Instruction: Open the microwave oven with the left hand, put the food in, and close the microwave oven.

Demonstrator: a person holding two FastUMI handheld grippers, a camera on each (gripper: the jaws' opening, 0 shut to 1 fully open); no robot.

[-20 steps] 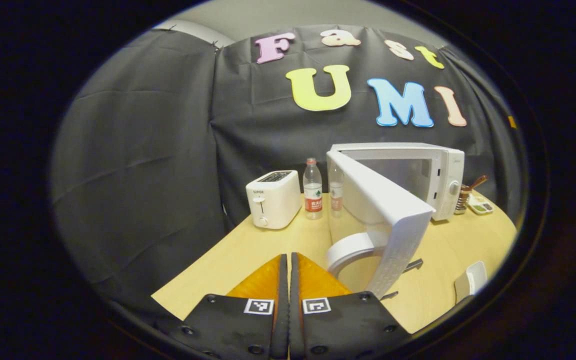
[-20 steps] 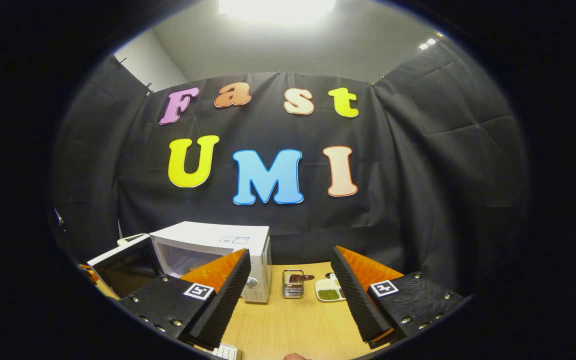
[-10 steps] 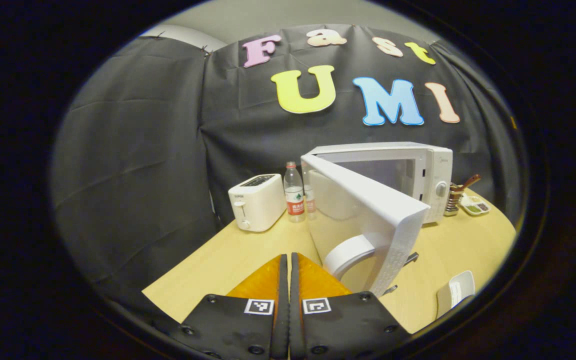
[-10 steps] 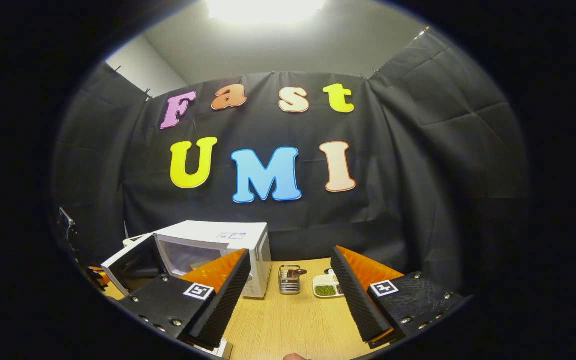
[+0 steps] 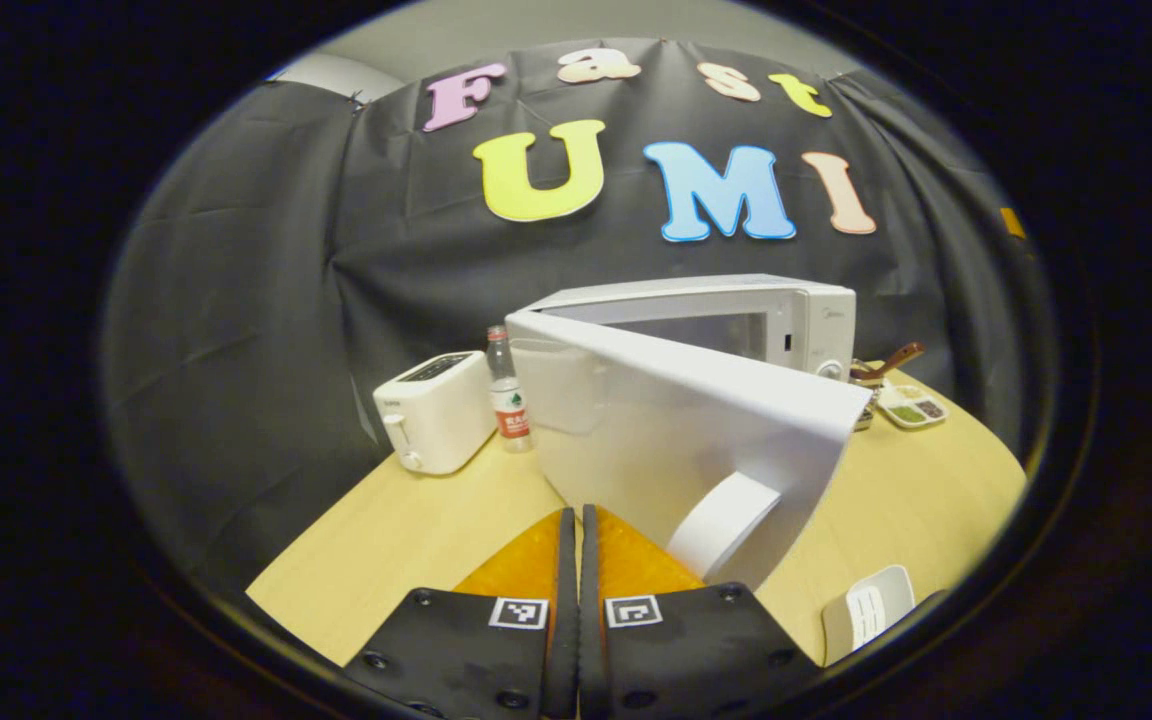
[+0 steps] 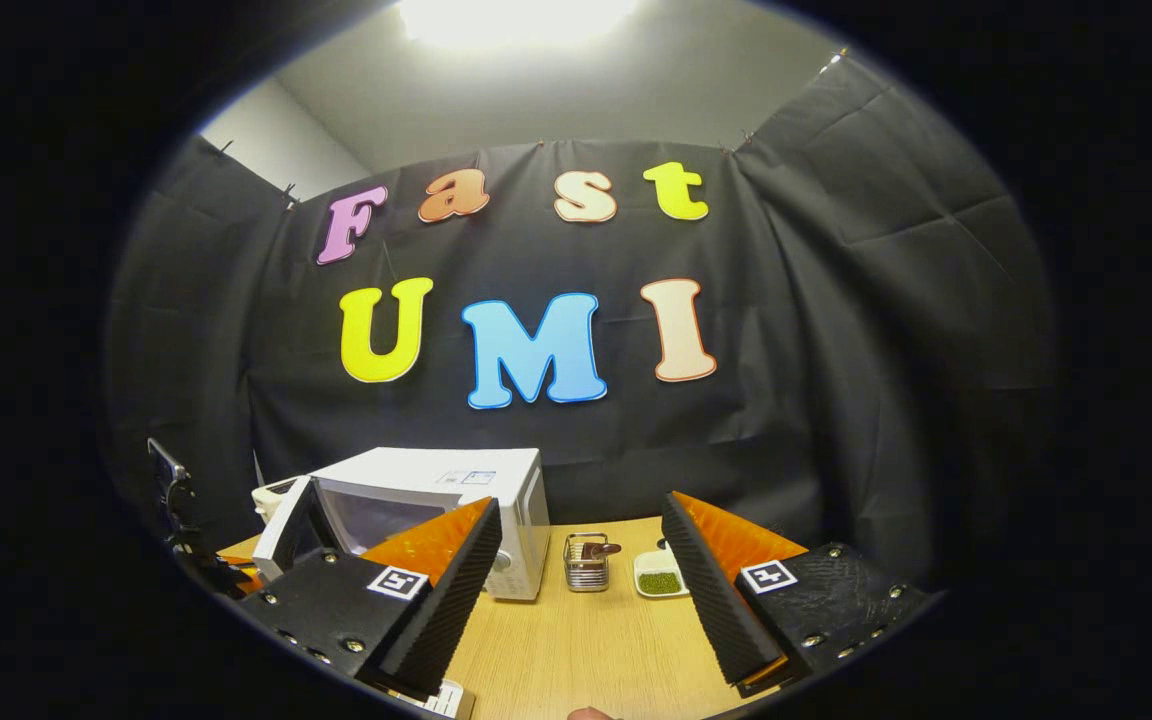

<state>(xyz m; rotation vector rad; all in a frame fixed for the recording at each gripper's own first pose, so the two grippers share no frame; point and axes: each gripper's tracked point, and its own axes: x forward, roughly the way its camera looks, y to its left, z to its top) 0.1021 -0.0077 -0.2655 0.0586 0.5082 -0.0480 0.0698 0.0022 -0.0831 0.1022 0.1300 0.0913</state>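
The white microwave (image 5: 736, 305) stands at the back of the wooden table (image 5: 406, 530). Its door (image 5: 656, 420) hangs partly open, with the outer face and curved handle (image 5: 726, 522) turned toward me. My left gripper (image 5: 576, 545) is shut with nothing between its fingers, its tips just before the door's lower edge; I cannot tell whether they touch. In the right gripper view the microwave (image 6: 456, 490) sits at the left with its door (image 6: 288, 520) ajar. My right gripper (image 6: 576, 600) is open and holds nothing. A white dish (image 5: 868, 612) lies at the table's near right edge.
A white toaster (image 5: 431, 410) and a water bottle (image 5: 506, 390) stand left of the microwave. Right of it are a metal utensil holder (image 6: 586, 562) and a small tray with green filling (image 6: 658, 576). The black cloth wall closes the back.
The microwave door has swung from wide open toward the oven body. My left gripper has moved along with it, still shut. The right gripper stays open and has barely shifted.
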